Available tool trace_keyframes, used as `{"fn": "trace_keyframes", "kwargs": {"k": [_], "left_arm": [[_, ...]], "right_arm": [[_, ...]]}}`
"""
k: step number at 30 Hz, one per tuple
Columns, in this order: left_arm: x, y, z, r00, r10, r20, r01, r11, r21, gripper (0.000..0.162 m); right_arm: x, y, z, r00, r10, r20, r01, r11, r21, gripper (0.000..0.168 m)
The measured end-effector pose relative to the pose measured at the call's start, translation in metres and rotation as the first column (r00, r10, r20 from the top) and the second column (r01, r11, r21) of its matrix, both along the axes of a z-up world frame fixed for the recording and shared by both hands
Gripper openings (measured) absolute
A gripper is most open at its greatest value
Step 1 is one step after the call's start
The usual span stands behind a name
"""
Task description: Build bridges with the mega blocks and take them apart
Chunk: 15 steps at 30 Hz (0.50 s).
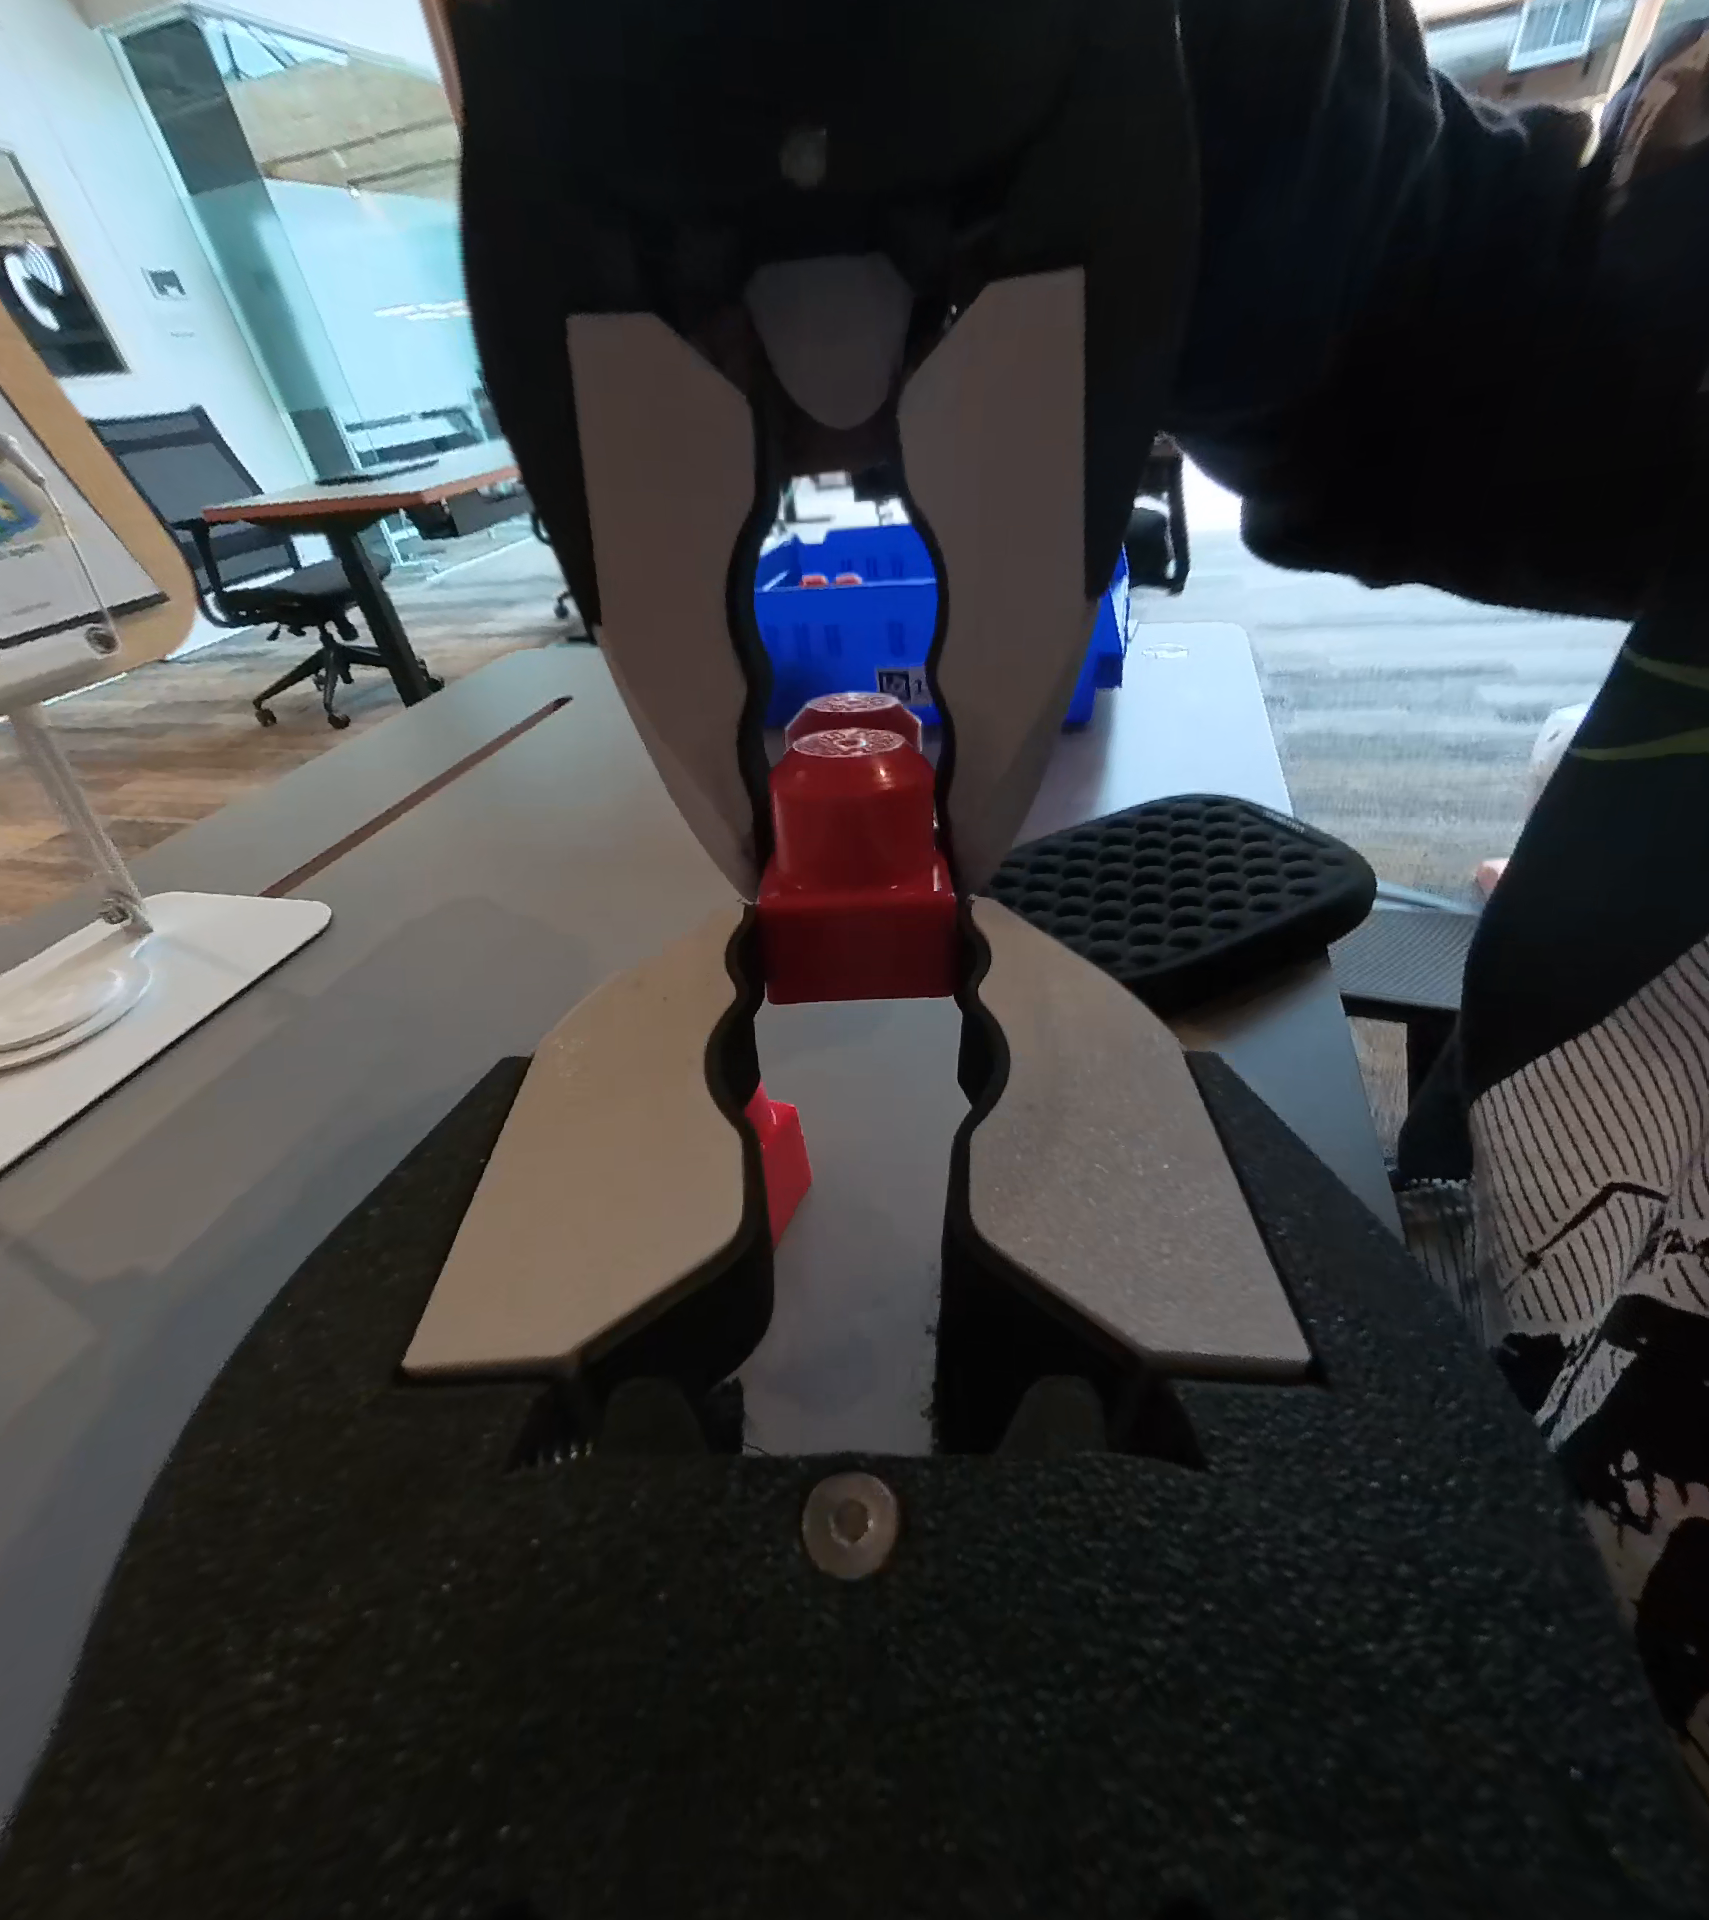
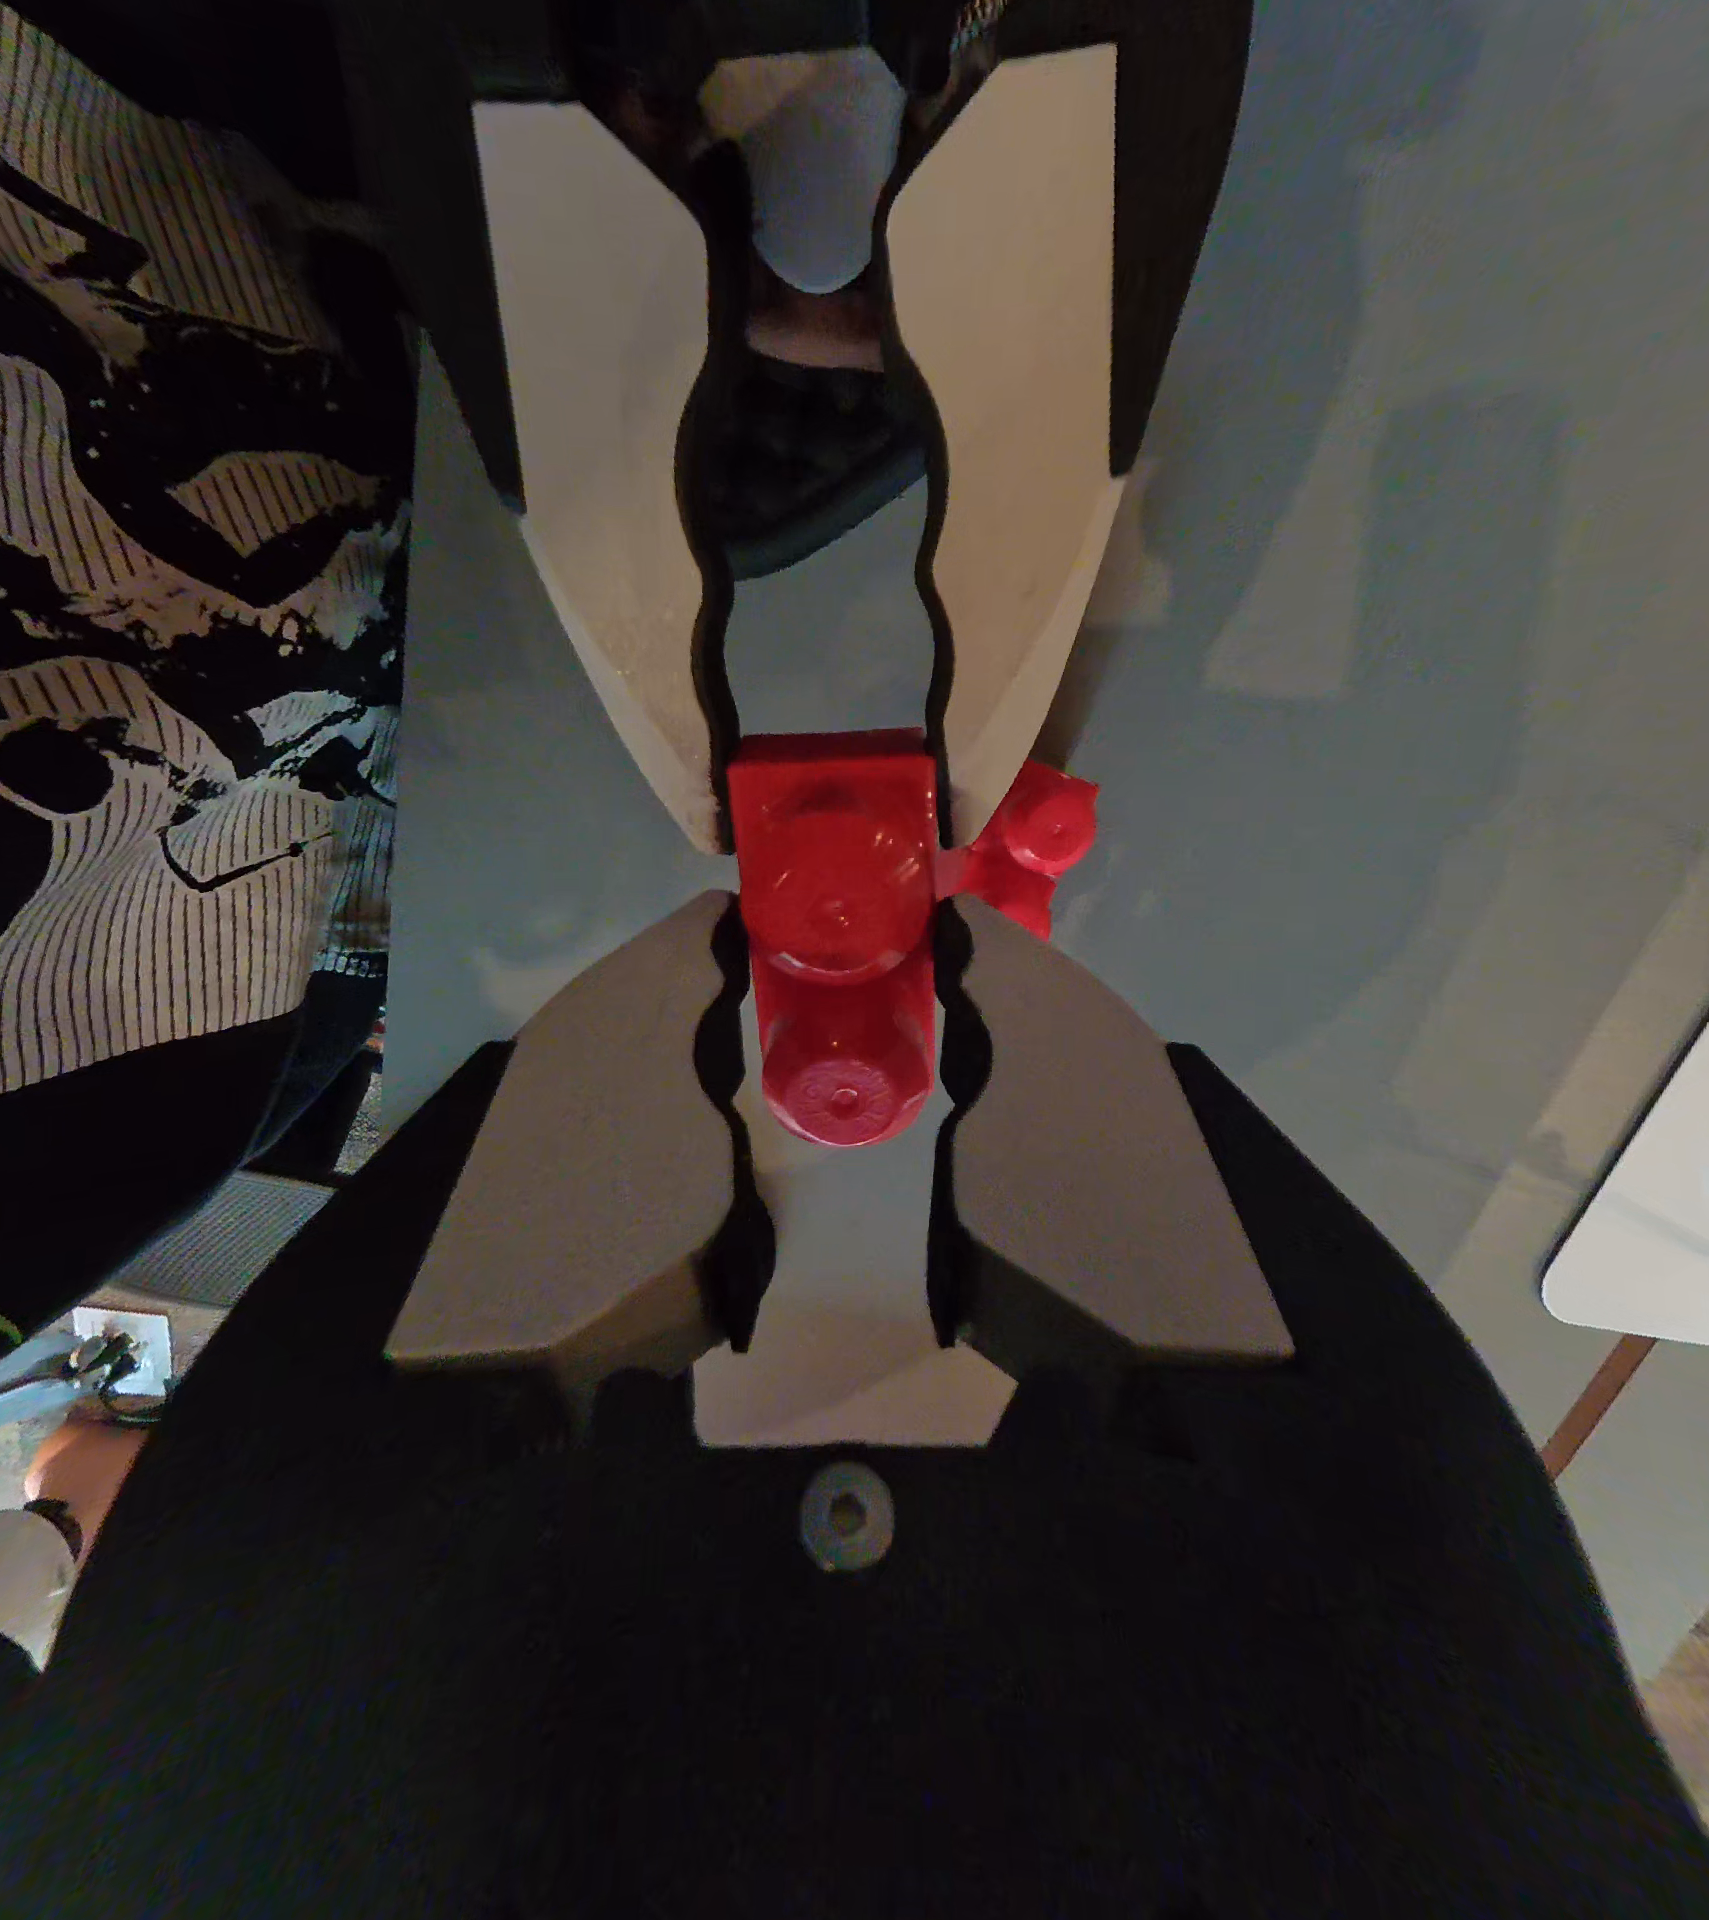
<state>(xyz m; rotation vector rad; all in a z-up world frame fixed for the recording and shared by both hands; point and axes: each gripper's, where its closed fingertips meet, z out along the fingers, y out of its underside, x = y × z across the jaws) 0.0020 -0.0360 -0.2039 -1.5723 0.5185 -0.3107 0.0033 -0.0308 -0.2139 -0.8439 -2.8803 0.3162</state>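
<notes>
A red two-stud block (image 1: pixel 860 940) hangs above the grey table (image 1: pixel 414 935), its studs up. My left gripper (image 1: pixel 860 920) comes from below in its own view and is shut on one end of the block. My right gripper (image 1: pixel 858 878) comes from the opposite side, tip to tip with the left, and is shut on the other end. In the right wrist view the same block (image 2: pixel 834 883) sits between my right gripper (image 2: pixel 839 909) and my left gripper (image 2: pixel 834 821). A second, smaller red block (image 1: pixel 779 1164) lies on the table below; it also shows in the right wrist view (image 2: pixel 1032 842).
A blue bin (image 1: pixel 850 623) stands at the table's far end. A black honeycomb pad (image 1: pixel 1182 883) lies to the right. A white stand base (image 1: pixel 102 997) with a sign holder is on the left. A person's patterned top (image 1: pixel 1660 1195) is close on the right. Left and right tips are no more than a few centimetres apart.
</notes>
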Motion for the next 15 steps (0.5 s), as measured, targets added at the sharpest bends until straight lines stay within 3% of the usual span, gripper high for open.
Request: {"fn": "trace_keyframes", "kwargs": {"k": [7,8,15], "left_arm": [[-0.015,0.002,-0.004,0.998,0.068,0.006,-0.068,0.998,-0.018,0.035],[-0.022,0.001,-0.008,0.995,0.099,-0.007,-0.099,0.995,-0.031,0.043],[-0.057,-0.021,-0.069,0.96,0.26,-0.103,-0.278,0.933,-0.228,0.049]], "right_arm": [[-0.012,0.004,0.0,0.999,-0.032,-0.01,0.032,0.999,0.006,0.033],[-0.015,0.009,-0.001,0.998,-0.057,-0.011,0.057,0.998,0.015,0.033],[-0.031,0.043,-0.033,0.963,-0.27,0.018,0.267,0.959,0.099,0.033]]}}
